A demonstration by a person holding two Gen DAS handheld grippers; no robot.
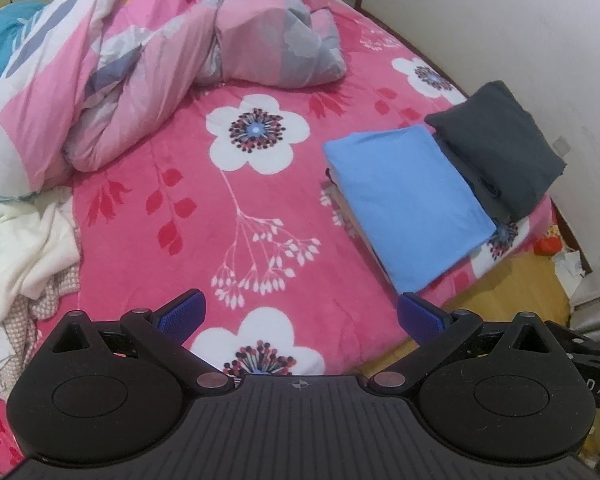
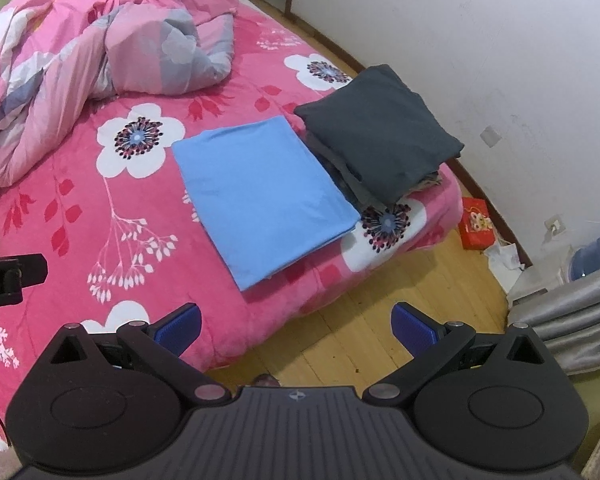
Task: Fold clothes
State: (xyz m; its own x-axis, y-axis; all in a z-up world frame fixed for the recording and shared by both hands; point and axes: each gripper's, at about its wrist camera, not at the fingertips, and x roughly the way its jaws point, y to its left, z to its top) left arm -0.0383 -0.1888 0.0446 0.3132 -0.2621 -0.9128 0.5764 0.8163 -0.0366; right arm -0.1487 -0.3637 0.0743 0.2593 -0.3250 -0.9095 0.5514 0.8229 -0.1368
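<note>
White clothes heap (image 1: 24, 248) cut off leftward.

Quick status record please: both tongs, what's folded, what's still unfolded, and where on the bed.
left tongs: open, empty, above the pink floral bedspread
right tongs: open, empty, over the bed edge
folded: flat light-blue garment; dark grey folded stack beside it, near the bed corner
unfolded: crumpled white clothes heap, left bed edge

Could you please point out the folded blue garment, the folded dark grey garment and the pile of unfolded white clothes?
Folded light blue cotton garment (image 2: 260, 196): right wrist view, middle of its flat top.
Folded dark grey garment (image 2: 380, 128): right wrist view, centre of the top layer.
Crumpled white clothes pile (image 1: 24, 248): left wrist view, middle of the white fabric.
</note>
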